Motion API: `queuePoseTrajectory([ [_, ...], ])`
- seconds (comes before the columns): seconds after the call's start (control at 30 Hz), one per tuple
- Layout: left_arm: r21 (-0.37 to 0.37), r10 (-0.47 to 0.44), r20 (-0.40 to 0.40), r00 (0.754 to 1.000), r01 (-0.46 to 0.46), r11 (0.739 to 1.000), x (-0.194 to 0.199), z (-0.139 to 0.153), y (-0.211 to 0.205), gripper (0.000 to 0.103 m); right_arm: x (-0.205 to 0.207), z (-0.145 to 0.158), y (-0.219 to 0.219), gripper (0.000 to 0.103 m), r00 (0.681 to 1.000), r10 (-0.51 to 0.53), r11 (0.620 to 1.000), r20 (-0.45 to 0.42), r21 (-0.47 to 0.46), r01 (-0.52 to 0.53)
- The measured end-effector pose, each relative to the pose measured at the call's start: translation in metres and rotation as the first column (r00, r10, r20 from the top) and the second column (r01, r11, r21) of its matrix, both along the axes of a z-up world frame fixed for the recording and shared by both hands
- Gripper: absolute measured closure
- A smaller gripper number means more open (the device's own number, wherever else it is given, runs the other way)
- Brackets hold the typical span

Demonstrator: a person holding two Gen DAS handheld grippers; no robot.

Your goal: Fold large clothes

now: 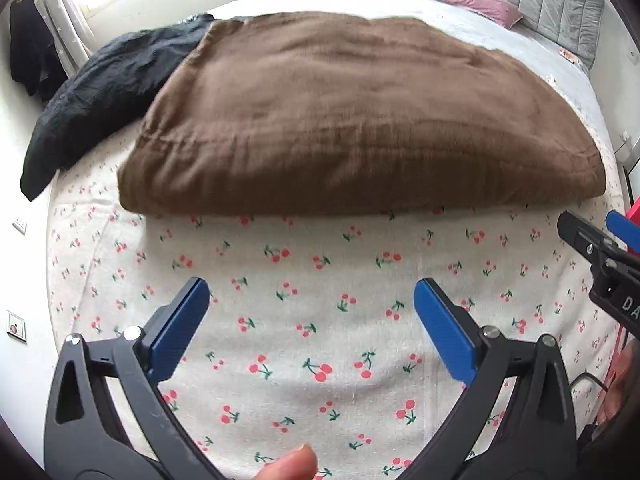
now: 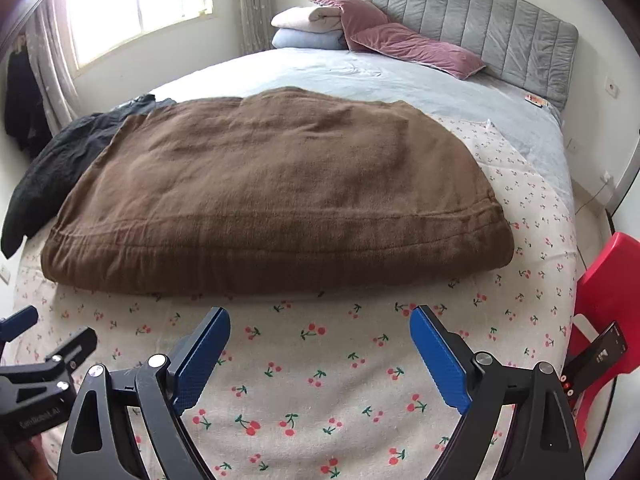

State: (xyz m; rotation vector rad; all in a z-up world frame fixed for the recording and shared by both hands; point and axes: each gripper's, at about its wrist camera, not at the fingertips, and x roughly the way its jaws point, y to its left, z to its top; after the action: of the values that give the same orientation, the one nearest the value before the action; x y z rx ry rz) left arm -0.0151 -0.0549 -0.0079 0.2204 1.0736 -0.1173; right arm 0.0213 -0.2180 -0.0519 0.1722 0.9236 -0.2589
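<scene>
Brown blanket (image 2: pixel 276 188) folded on bed (image 2: pixel 320 360), long axis left-right, fold edge facing both wide-open, empty claws: left (image 1: pixel 312 328), right (image 2: pixel 320 356).

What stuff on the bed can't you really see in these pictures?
- Black garment: in both views the brown folded cloth covers its right part, so its kind is unclear.
- Small orange object by the headboard: too small in both views to identify.
- Dark device on the red chair: right wrist view, screen too small to read.
- Brown cloth's layers: left wrist view is blurred; the number of folds can't be counted.
</scene>
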Motion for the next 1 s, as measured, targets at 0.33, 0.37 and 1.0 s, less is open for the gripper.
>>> queuePoseTrajectory([
  [0.33, 0.0, 0.026, 0.041, 0.999, -0.026, 1.0, -0.013, 0.001, -0.009, 0.001, -0.006, -0.004, 0.013, 0.01, 0.999, 0.037, 0.999, -0.014, -0.027, -0.037],
  [0.37, -0.001, 0.024, 0.04, 0.999, -0.024, 1.0, -0.012, 0.001, -0.009, 0.001, -0.007, -0.005, 0.014, 0.01, 0.999, 0.041, 0.999, -0.017, -0.028, -0.041],
  [1.0, 0.002, 0.033, 0.064, 0.997, -0.034, 0.999, -0.015, 0.009, -0.003, 0.001, -0.01, -0.003, 0.025, 0.01, 0.999, 0.05, 0.998, -0.016, -0.025, -0.05],
])
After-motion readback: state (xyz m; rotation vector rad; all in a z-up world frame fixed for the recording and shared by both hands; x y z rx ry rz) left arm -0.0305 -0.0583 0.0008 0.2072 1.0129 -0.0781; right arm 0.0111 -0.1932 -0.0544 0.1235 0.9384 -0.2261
